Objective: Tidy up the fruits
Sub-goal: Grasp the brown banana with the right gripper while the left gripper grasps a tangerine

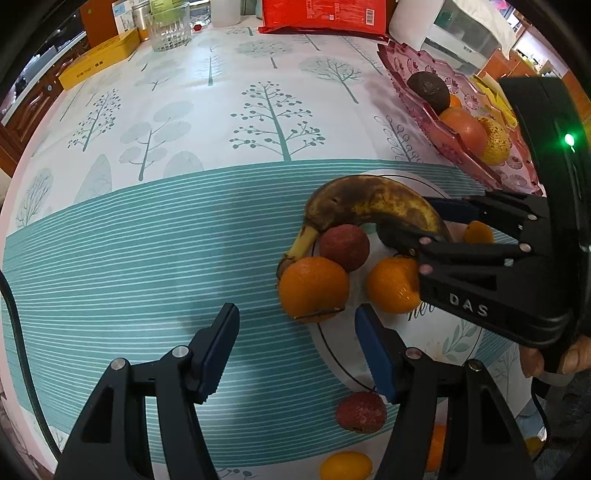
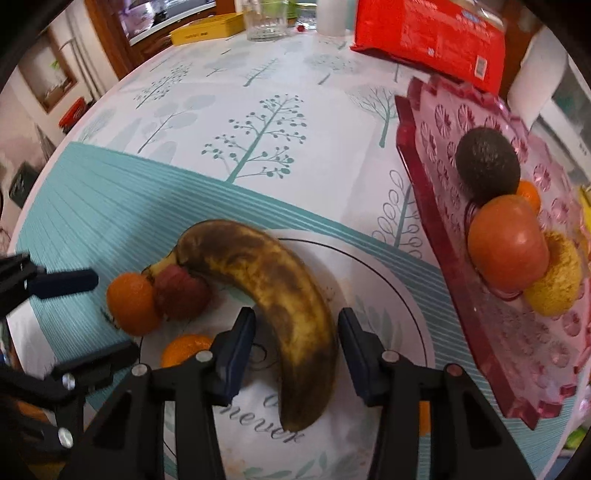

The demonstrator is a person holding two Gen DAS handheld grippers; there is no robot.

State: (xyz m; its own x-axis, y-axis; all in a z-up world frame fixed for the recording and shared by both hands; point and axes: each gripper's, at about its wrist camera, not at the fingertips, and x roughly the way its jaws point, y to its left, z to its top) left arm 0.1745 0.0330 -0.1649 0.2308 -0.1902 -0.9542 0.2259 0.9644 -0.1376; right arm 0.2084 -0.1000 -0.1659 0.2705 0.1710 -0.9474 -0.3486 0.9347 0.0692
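Observation:
A brown-spotted banana (image 2: pixel 295 306) lies on a white plate (image 2: pixel 384 273) with a red lychee (image 2: pixel 183 291) and small oranges. My right gripper (image 2: pixel 297 332) points down over the banana's blossom end, one pad on each side and a thin gap on the left, so it is open. In the left wrist view the right gripper (image 1: pixel 430 223) straddles the banana (image 1: pixel 369 199). My left gripper (image 1: pixel 295 315) is open, an orange (image 1: pixel 314 286) on the plate (image 1: pixel 443 332) rim just beyond its tips. A pink glass tray (image 2: pixel 436 206) holds a dark round fruit (image 2: pixel 487 166), a red fruit (image 2: pixel 508 240) and a yellow one.
A second lychee (image 1: pixel 361 411) and a yellow-orange fruit (image 1: pixel 345 465) lie off the plate near the table's front edge. At the back stand a glass tumbler (image 1: pixel 170 29), a yellow box (image 1: pixel 99 62) and a red packet (image 1: pixel 321 14). A person's hand (image 1: pixel 546 358) holds the right gripper.

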